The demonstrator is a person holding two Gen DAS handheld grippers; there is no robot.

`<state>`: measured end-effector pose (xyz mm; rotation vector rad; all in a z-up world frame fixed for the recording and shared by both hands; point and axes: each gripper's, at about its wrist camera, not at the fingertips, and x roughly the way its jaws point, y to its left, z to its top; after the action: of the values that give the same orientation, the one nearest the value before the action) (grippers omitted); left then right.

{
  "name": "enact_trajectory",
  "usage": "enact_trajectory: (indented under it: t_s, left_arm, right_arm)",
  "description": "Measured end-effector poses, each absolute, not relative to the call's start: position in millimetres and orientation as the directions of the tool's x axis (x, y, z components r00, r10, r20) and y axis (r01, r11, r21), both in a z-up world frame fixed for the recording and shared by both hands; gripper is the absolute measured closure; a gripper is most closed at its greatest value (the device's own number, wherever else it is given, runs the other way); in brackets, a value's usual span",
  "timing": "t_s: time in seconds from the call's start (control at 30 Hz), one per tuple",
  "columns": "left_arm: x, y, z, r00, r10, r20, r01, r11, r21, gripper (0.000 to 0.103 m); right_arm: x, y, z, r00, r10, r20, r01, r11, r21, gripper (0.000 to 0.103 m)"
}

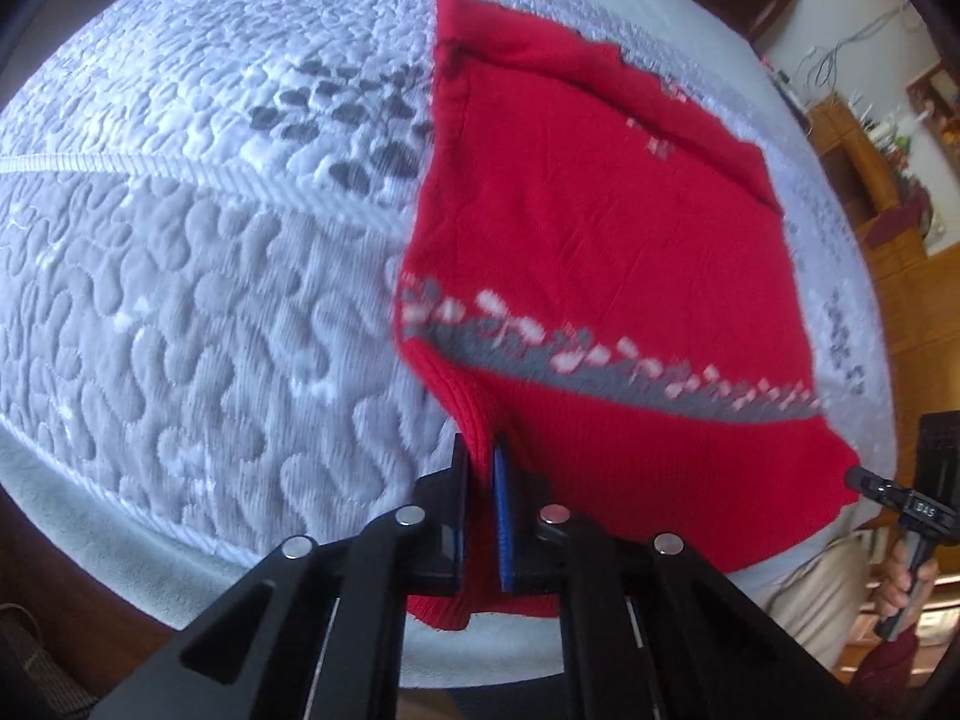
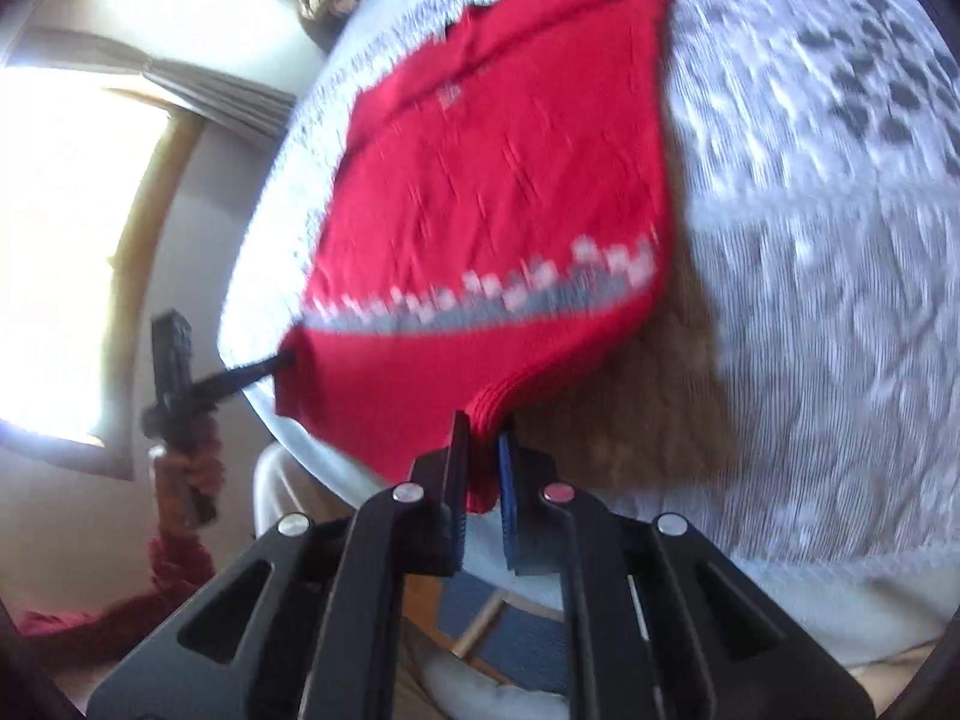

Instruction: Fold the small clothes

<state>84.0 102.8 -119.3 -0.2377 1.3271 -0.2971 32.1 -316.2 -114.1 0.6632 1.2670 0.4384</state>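
A small red knitted sweater (image 1: 588, 222) with a grey and white patterned band lies on a quilted bedspread (image 1: 198, 252). Its near hem is lifted off the bed. My left gripper (image 1: 480, 450) is shut on the hem's left corner, red ribbing pinched between the blue pads. In the left wrist view my right gripper (image 1: 855, 477) shows at the far right, clamped on the other hem corner. In the right wrist view my right gripper (image 2: 482, 426) is shut on its corner of the sweater (image 2: 492, 180), and my left gripper (image 2: 288, 360) holds the far corner.
The bedspread (image 2: 810, 276) carries grey leaf prints (image 1: 354, 120). Wooden shelving (image 1: 870, 192) stands beyond the bed's right side. A bright curtained window (image 2: 66, 240) is at the left of the right wrist view. A hand (image 1: 900, 582) in a dark red sleeve grips the right tool.
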Motion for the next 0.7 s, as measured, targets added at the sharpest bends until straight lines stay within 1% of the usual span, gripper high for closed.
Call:
enact_trajectory:
  t_s: [0.2, 0.33, 0.4, 0.47, 0.5, 0.53, 0.57, 0.6, 0.67, 0.7]
  left_arm:
    - [129, 101, -104, 0.275, -0.343, -0.898, 0.055, 0.938, -0.342, 0.096]
    - [167, 87, -111, 0.295, -0.311, -0.903, 0.052, 0.949, -0.31, 0.095]
    - [183, 82, -120, 0.301, -0.267, -0.915, 0.043, 0.963, -0.266, 0.095]
    - [200, 75, -128, 0.318, -0.182, -0.931, 0.037, 0.983, -0.18, 0.095]
    - [206, 73, -132, 0.314, -0.16, -0.936, 0.035, 0.987, -0.157, 0.095]
    - [212, 74, -137, 0.306, -0.146, -0.941, 0.029, 0.989, -0.144, 0.091]
    - [216, 77, -140, 0.301, -0.138, -0.944, 0.019, 0.99, -0.139, 0.09]
    - [218, 80, -141, 0.299, -0.133, -0.945, 0.011, 0.991, -0.135, 0.087]
    - [218, 85, -137, 0.317, -0.115, -0.941, 0.011, 0.993, -0.118, 0.081]
    - [215, 88, -134, 0.33, -0.097, -0.939, 0.012, 0.995, -0.099, 0.073]
  right_arm:
    - [87, -336, -106, 0.292, 0.637, -0.713, 0.104, 0.72, 0.686, 0.095]
    - [126, -346, -117, 0.281, 0.601, -0.748, 0.142, 0.745, 0.652, 0.095]
    - [145, -353, -126, 0.27, 0.575, -0.772, 0.167, 0.762, 0.625, 0.095]
    - [157, -357, -134, 0.265, 0.561, -0.784, 0.188, 0.767, 0.613, 0.094]
    - [164, -359, -138, 0.261, 0.552, -0.792, 0.195, 0.773, 0.604, 0.088]
    - [170, -361, -142, 0.254, 0.532, -0.808, 0.206, 0.786, 0.582, 0.084]
    - [172, -361, -143, 0.25, 0.516, -0.82, 0.211, 0.797, 0.566, 0.064]
    - [175, -365, -142, 0.261, 0.495, -0.828, 0.213, 0.807, 0.55, 0.051]
    - [175, -370, -139, 0.283, 0.487, -0.826, 0.196, 0.814, 0.547, 0.051]
    - [174, -373, -137, 0.294, 0.492, -0.819, 0.189, 0.81, 0.554, 0.051]
